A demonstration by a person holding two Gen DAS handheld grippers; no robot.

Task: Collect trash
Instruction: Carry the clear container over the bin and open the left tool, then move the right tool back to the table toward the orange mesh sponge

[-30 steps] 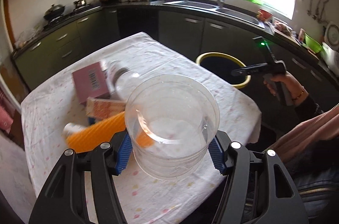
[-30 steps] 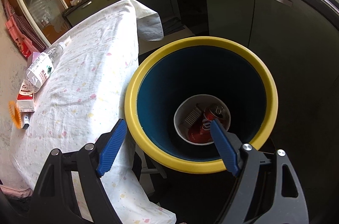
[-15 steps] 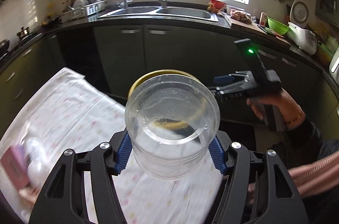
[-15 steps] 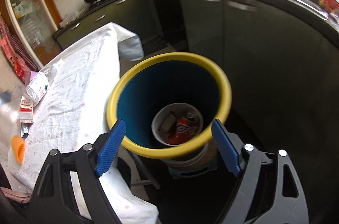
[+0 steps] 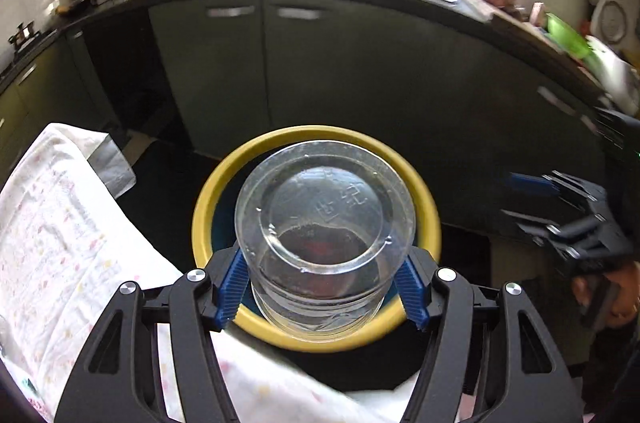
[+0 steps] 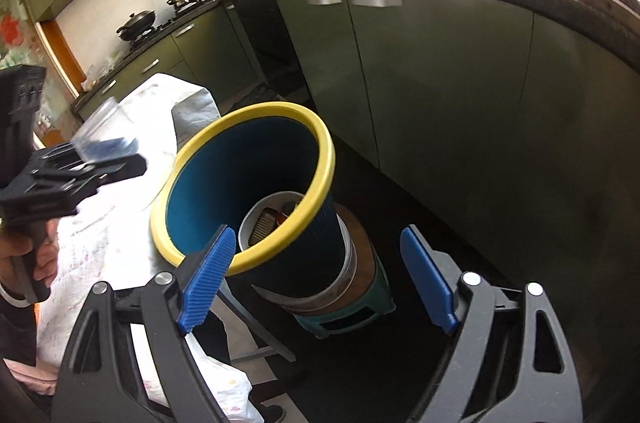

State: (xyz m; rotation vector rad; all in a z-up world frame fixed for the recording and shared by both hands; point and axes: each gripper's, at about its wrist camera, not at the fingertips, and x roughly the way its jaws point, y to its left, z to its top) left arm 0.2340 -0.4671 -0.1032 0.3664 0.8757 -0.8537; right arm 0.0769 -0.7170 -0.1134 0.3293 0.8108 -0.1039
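Drop-off step. My left gripper (image 5: 322, 297) has the clear plastic tub (image 5: 324, 243) clamped between its blue pads, above the yellow-rimmed bin (image 5: 430, 219) beside the table (image 5: 60, 223). Next, I'd say: centre over the mouth, then release. Right gripper (image 6: 318, 277) spread wide, nothing in it. Bin already holds a red can (image 6: 282, 217) and other scraps at the bottom.
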